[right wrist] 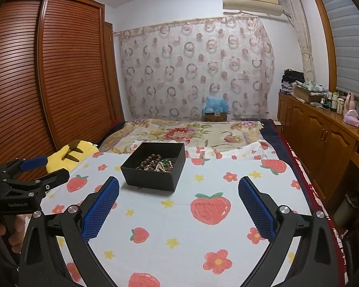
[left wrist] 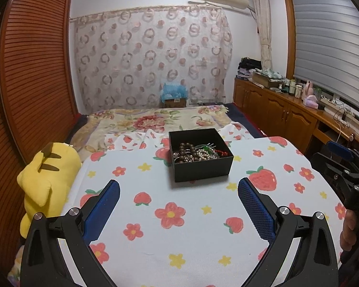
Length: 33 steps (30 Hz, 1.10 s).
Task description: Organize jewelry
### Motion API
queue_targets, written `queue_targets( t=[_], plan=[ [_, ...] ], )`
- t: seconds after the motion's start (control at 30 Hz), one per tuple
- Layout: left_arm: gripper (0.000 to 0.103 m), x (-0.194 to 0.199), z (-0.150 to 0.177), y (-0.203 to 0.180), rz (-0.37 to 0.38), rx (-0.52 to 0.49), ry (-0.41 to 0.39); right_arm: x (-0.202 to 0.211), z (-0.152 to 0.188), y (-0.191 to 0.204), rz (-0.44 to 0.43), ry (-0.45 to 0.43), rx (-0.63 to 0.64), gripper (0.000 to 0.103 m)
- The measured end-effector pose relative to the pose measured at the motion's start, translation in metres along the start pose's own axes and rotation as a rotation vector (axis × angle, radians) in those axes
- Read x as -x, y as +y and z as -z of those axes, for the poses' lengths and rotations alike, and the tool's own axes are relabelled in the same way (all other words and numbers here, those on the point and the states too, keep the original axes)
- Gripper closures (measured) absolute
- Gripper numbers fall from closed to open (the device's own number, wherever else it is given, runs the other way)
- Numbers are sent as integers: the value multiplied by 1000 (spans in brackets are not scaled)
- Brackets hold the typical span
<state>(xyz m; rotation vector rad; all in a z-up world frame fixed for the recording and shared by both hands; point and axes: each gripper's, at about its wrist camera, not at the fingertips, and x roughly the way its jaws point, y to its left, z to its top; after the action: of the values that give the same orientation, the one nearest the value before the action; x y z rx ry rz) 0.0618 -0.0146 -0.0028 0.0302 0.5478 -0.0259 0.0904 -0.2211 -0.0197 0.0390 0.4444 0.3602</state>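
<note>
A black rectangular cardboard box [left wrist: 201, 154] sits open on the strawberry-and-flower printed white bedspread [left wrist: 191, 227], holding a tangled heap of brown wooden beads, pearls and red and green pieces [left wrist: 198, 153]. The left gripper [left wrist: 178, 186] hovers short of it, blue-padded fingers [left wrist: 107, 205] spread wide, nothing between them. The right gripper [right wrist: 178, 186] is likewise spread and empty, the box ahead and slightly left.

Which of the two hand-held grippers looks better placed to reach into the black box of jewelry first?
Probably the left hand-held gripper. In its view the black box sits almost centred between its open fingers; for the right hand-held gripper the box lies off toward its left finger. Both are open, empty and short of the jewelry.
</note>
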Motion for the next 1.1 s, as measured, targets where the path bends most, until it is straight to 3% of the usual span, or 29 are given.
queue_targets(
  t=[1.1],
  plan=[
    [8,15,-5,-11,4,-6,-25,0,0,-1,-1,0,-2,2]
  ],
)
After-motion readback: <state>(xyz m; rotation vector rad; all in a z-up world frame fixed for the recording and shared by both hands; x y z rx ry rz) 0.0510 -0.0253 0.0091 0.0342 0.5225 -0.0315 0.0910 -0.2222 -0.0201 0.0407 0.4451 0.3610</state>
